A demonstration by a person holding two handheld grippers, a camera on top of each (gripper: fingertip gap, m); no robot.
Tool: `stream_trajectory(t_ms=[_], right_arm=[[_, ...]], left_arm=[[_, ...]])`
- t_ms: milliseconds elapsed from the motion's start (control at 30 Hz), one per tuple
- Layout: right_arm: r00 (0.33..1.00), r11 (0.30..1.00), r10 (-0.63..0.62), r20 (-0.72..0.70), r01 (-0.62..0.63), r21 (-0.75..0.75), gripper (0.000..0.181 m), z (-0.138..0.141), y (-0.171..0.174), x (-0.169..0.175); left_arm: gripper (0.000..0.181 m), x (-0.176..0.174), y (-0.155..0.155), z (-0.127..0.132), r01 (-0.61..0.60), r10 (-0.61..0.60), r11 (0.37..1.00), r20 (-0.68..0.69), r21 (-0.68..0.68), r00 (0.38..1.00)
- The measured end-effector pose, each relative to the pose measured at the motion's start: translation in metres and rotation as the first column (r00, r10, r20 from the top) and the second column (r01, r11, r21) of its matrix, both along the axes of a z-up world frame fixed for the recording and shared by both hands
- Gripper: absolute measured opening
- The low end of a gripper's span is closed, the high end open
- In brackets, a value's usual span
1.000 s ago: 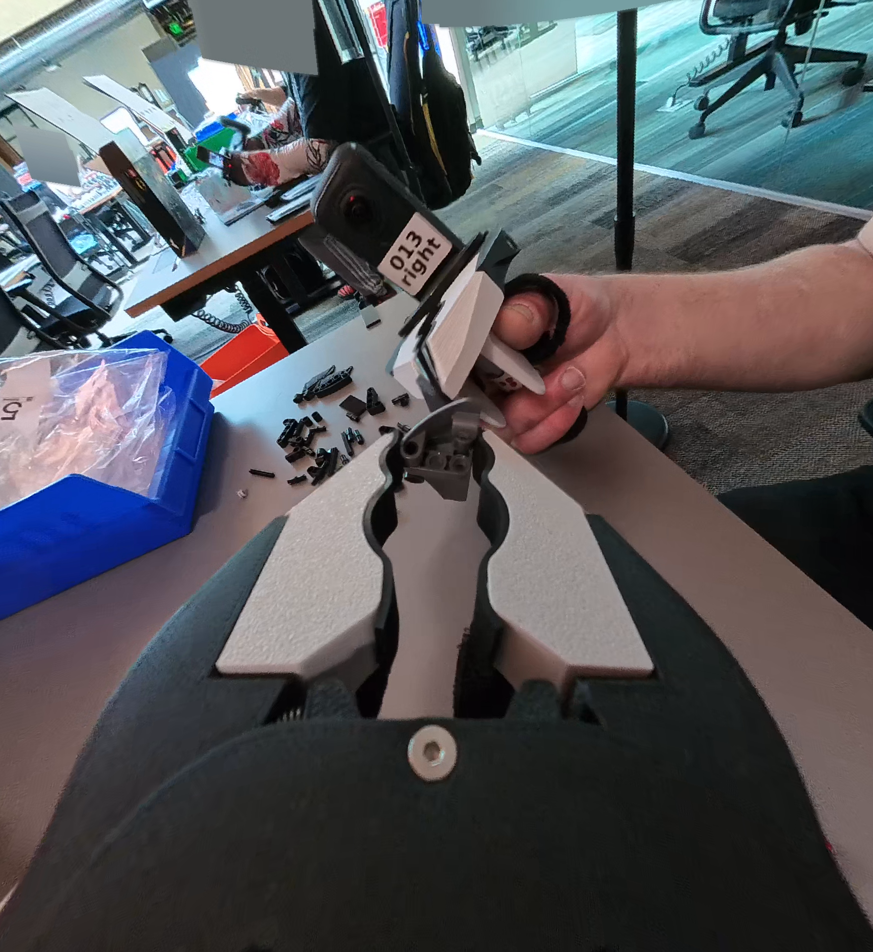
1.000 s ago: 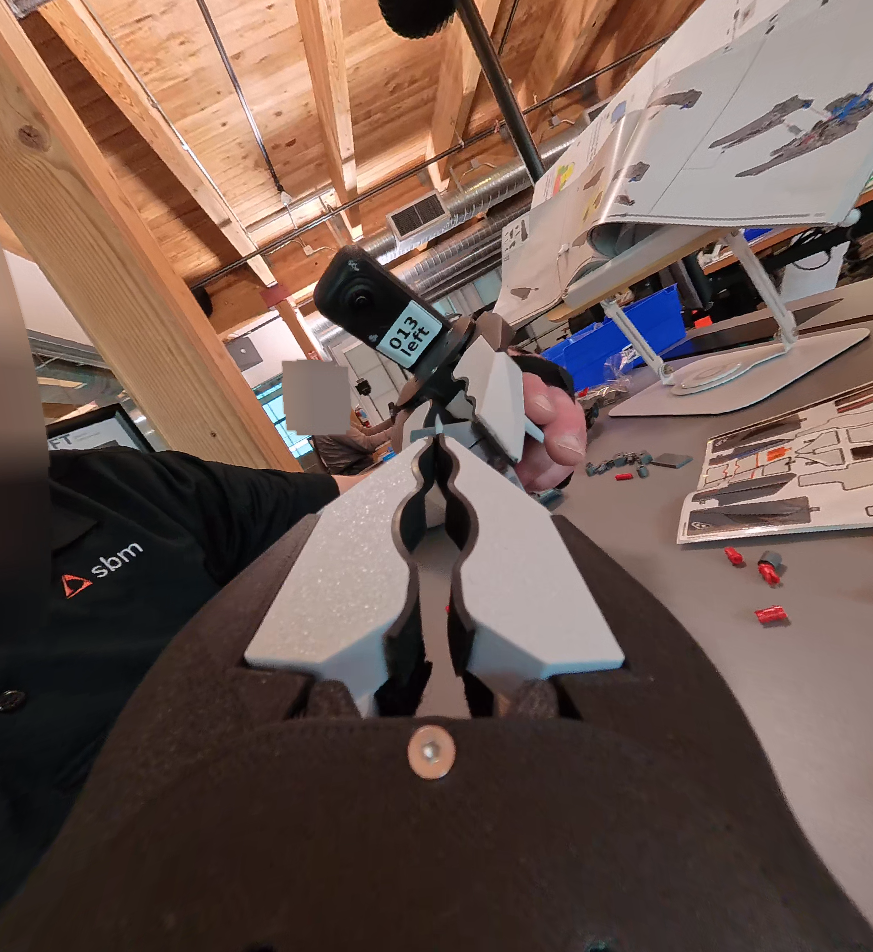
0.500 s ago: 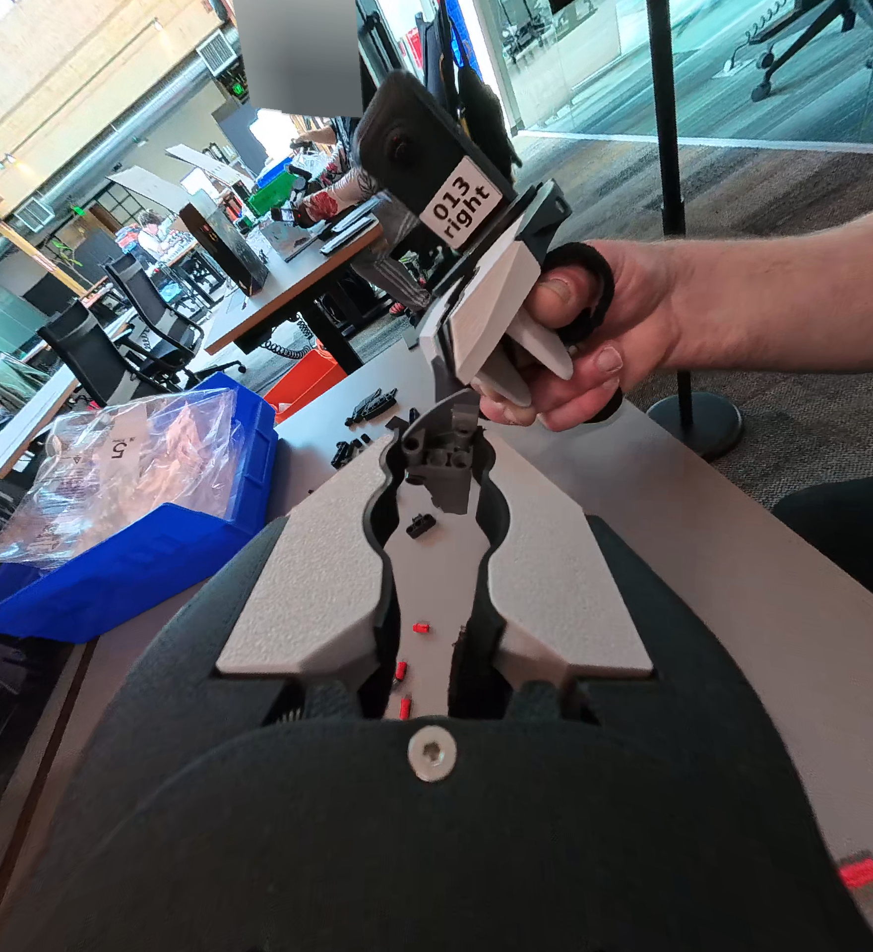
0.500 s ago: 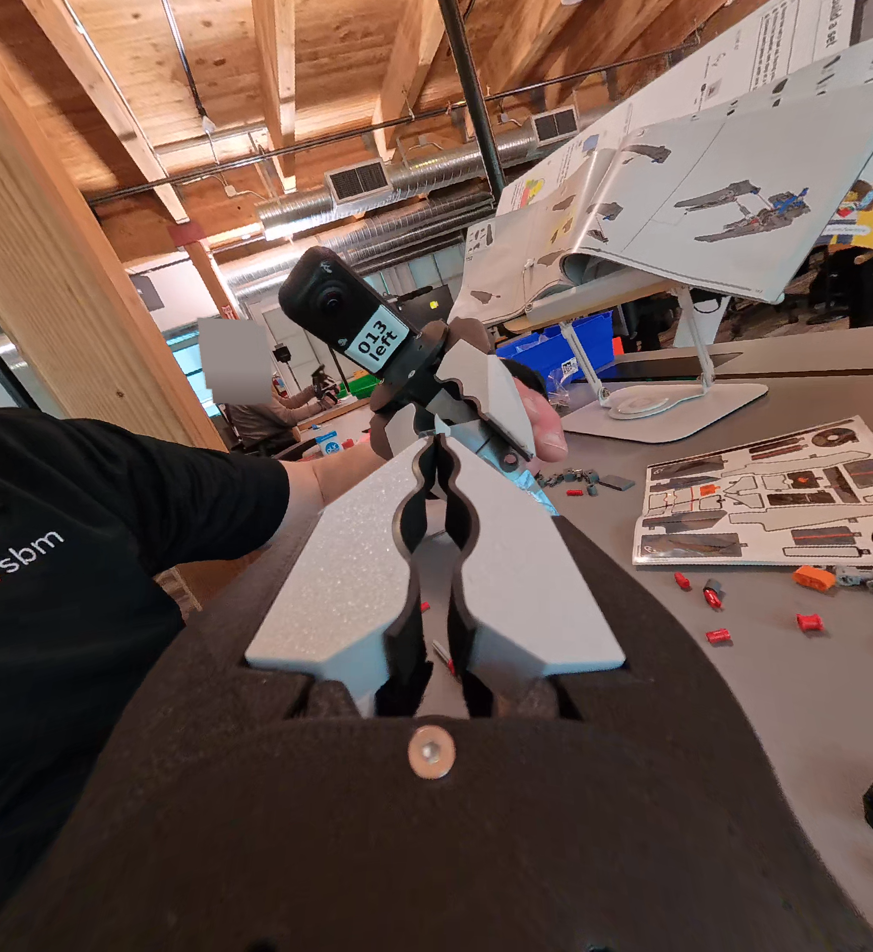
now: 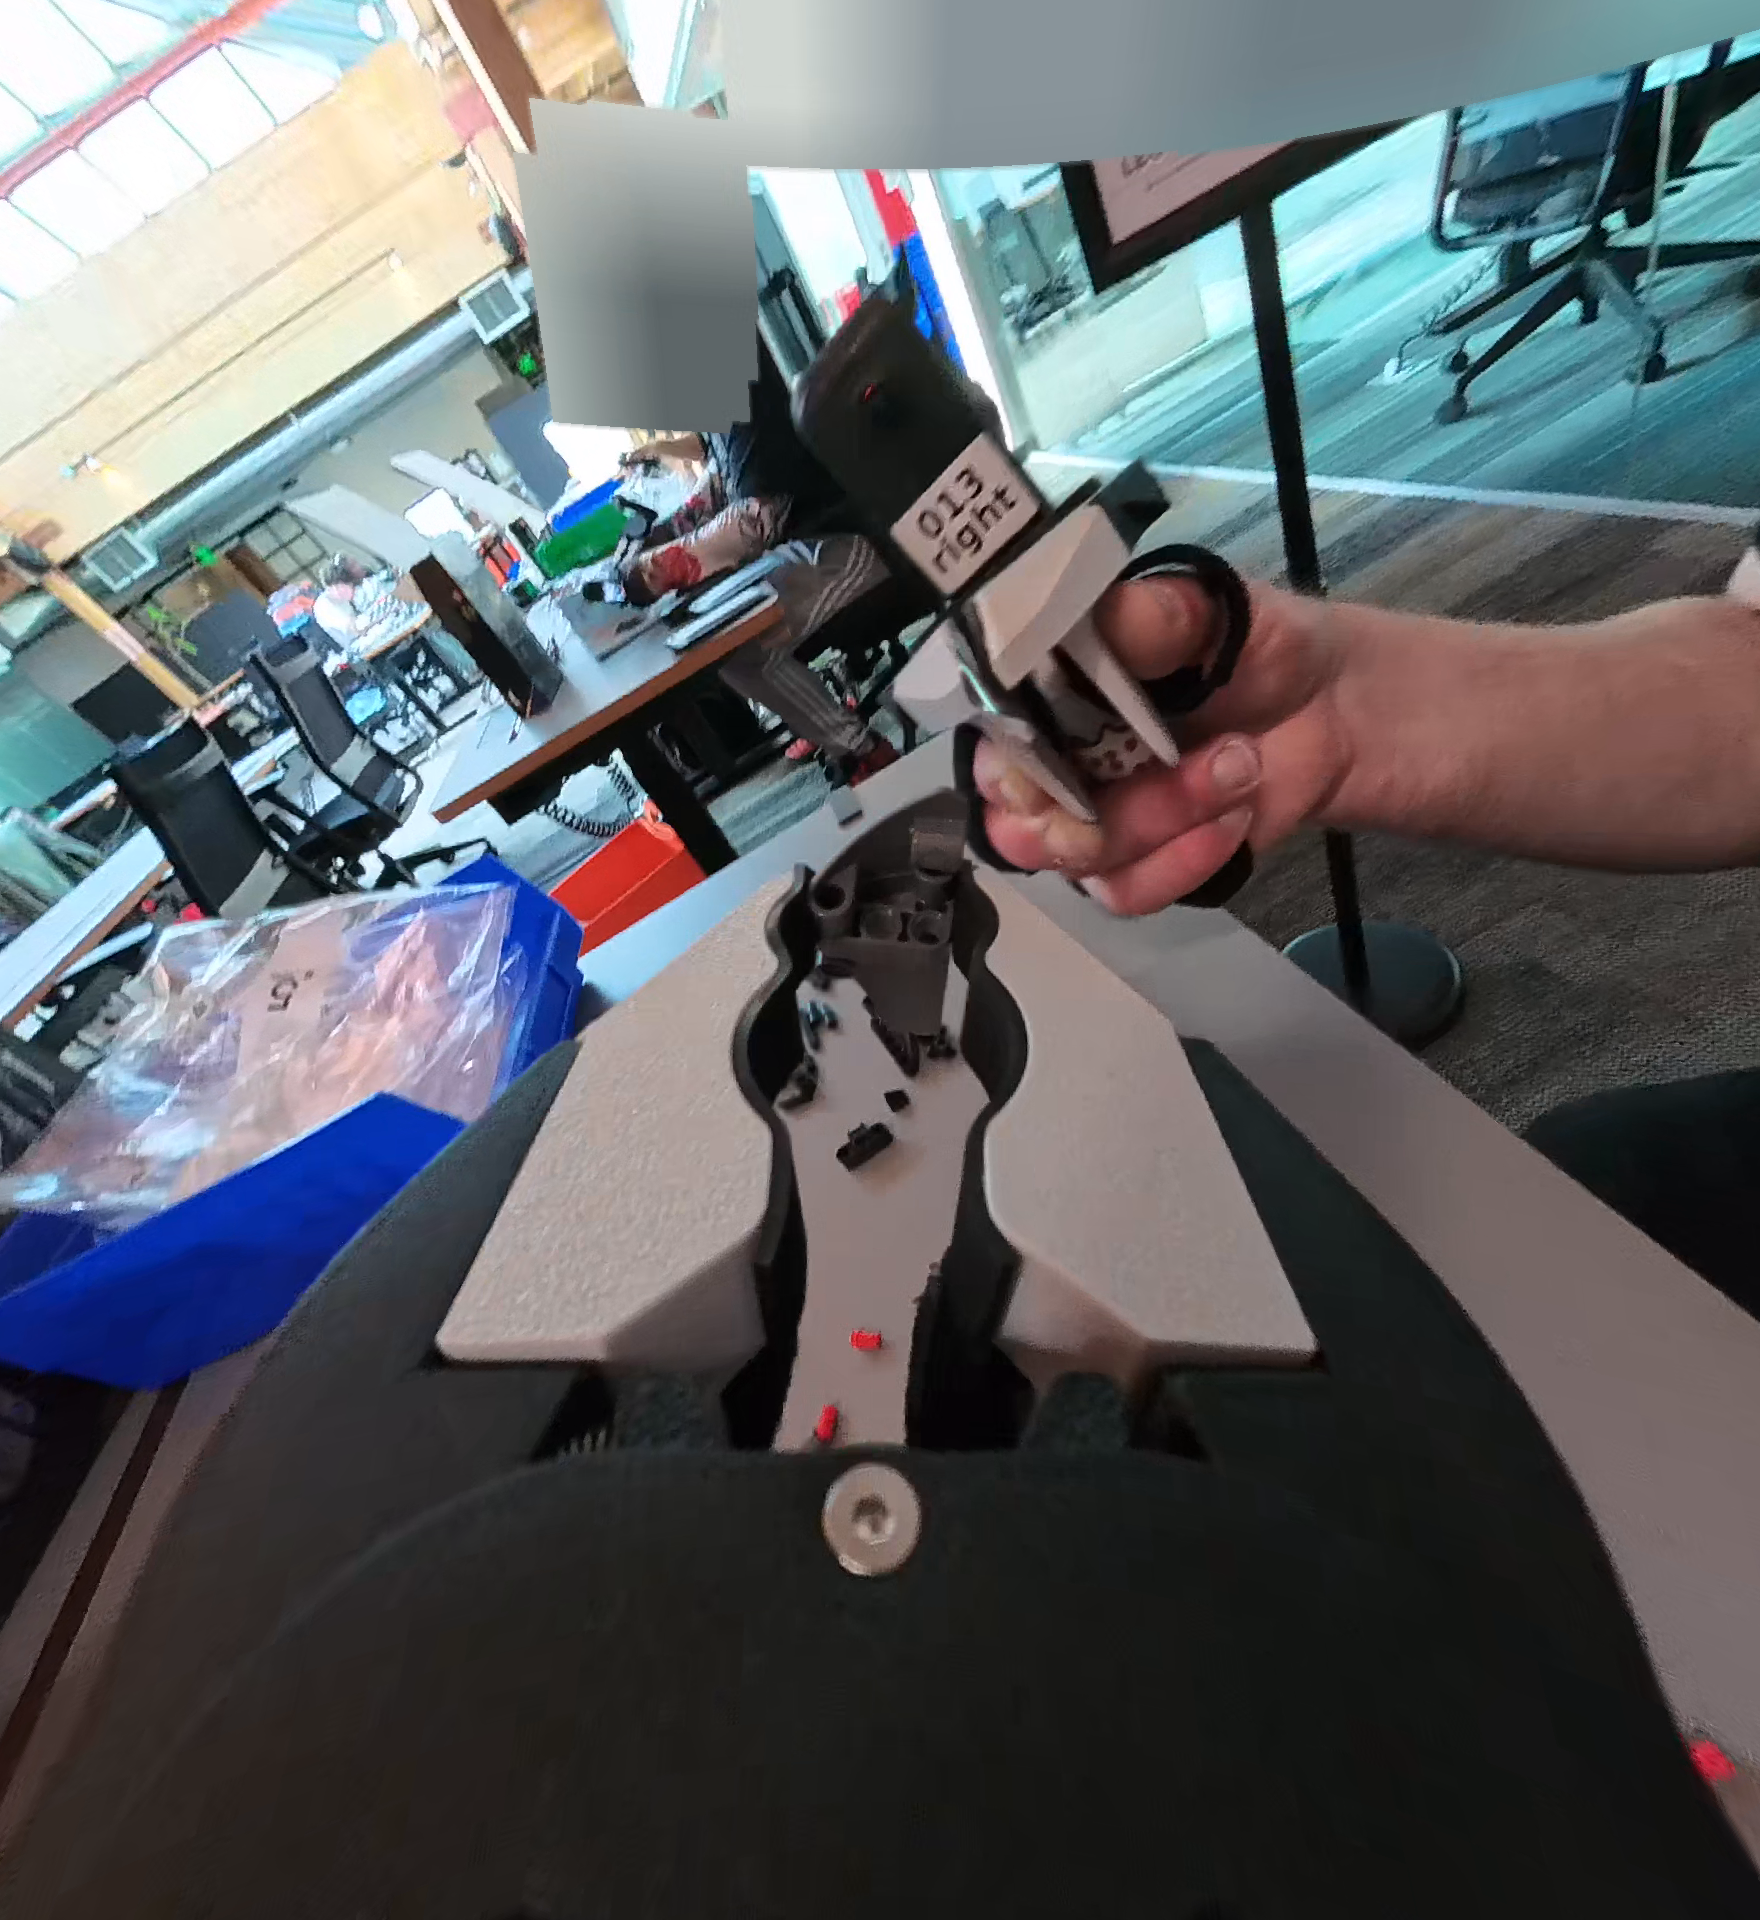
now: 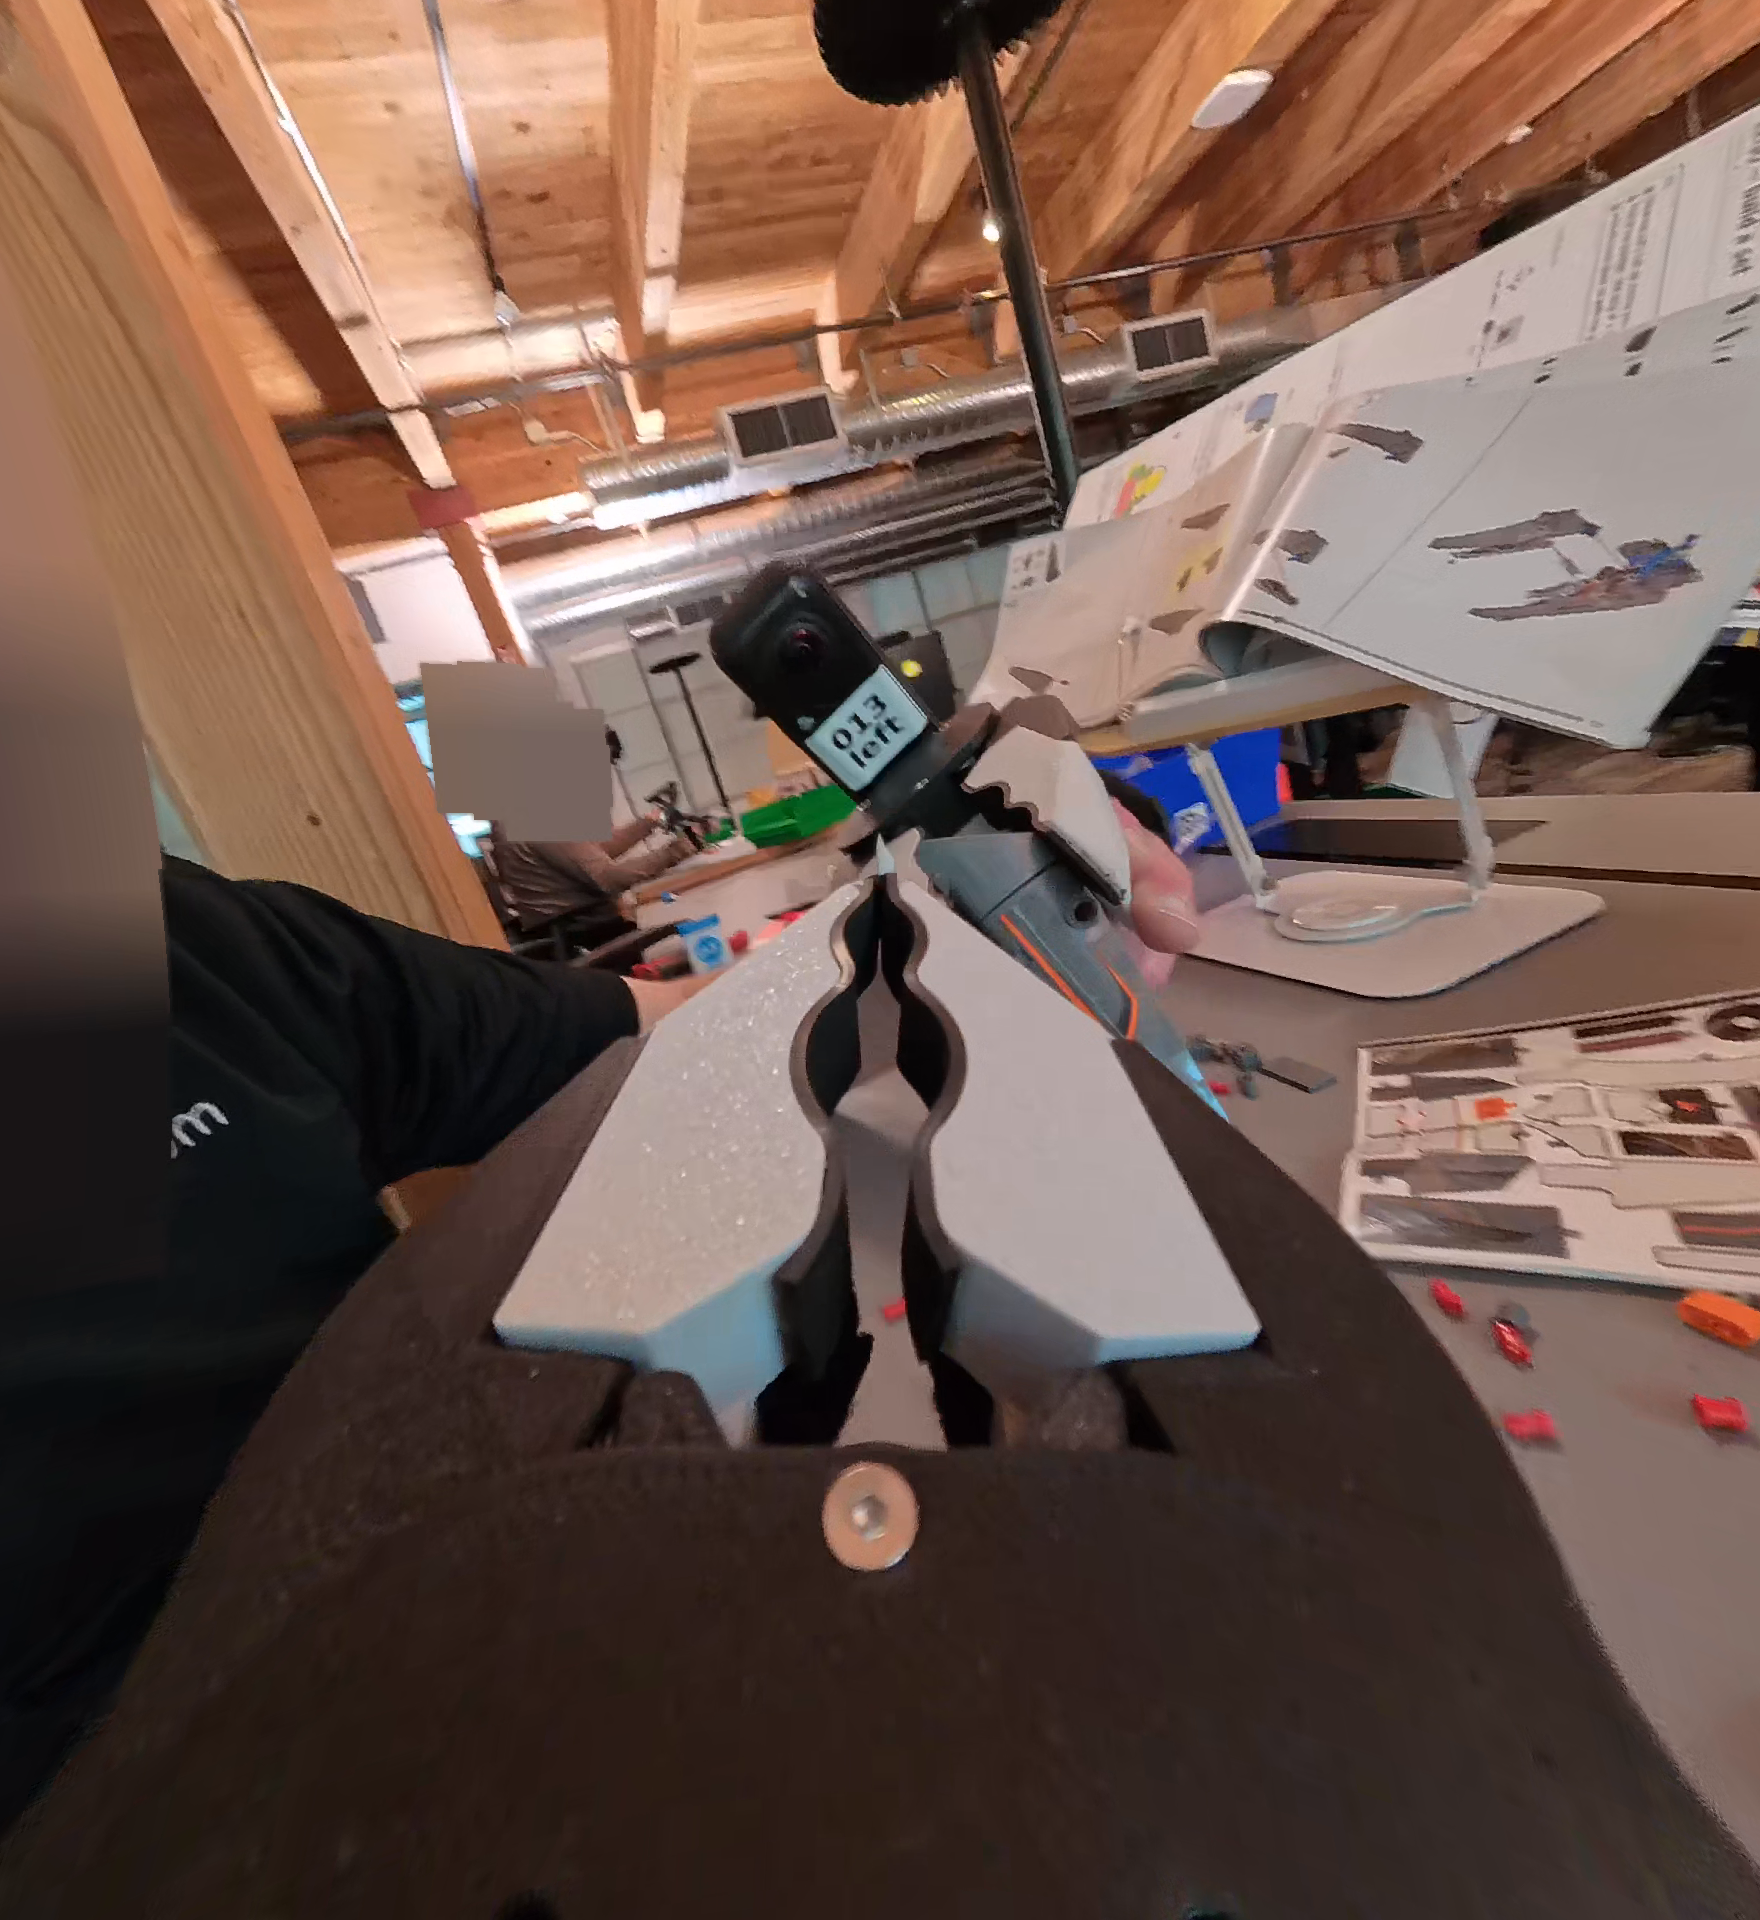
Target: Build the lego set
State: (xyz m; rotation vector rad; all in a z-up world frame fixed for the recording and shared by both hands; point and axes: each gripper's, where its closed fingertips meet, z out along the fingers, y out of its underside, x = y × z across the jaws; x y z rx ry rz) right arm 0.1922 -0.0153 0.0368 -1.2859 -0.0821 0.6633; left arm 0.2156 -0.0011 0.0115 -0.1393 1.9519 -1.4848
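Observation:
My left gripper [image 5: 891,883] is shut on a grey lego assembly [image 5: 897,945], held above the table [image 5: 1271,1049]. In the right wrist view the assembly [image 6: 1052,935] shows as a long grey body with an orange stripe, slanting down to the right from the left gripper [image 6: 959,831]. My right gripper [image 6: 881,899] has its jaws together, with the tips just left of the assembly. I cannot see anything between them. In the left wrist view the right gripper [image 5: 969,727] hangs tips down, just above the assembly's top.
A blue bin [image 5: 232,1247] holding a plastic bag [image 5: 284,1039] stands at the left. Small black pieces [image 5: 863,1143] and red pieces [image 6: 1520,1423] lie loose on the table. A sticker sheet [image 6: 1603,1132], an orange piece [image 6: 1723,1317] and an instruction booklet on a stand [image 6: 1478,551] are at the right. Only a small space, under 4 cm, lies between the two pairs of fingers. The orange piece [image 6: 1723,1317] sits 20 cm or so from the ends of my left fingers.
Both grippers have shifted and tilted while staying close together. The assembly's long striped side has come into the right wrist view. The left grip is unchanged.

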Motion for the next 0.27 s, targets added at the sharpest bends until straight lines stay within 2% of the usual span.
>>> stream_trajectory(t_ms=[167,267], right_arm=[[0.991,0.994,0.103,-0.079,-0.100,0.047,0.000,0.014,0.001,-0.009],[0.985,0.990,0.135,-0.103,-0.129,0.066,0.000,0.019,0.004,-0.012]], left_arm=[[0.023,-0.012,-0.004,0.016,0.049,-0.046,0.998,0.068,-0.038,0.997],[0.023,-0.017,-0.006,0.020,0.054,-0.052,0.998,0.109,-0.016,0.993]])
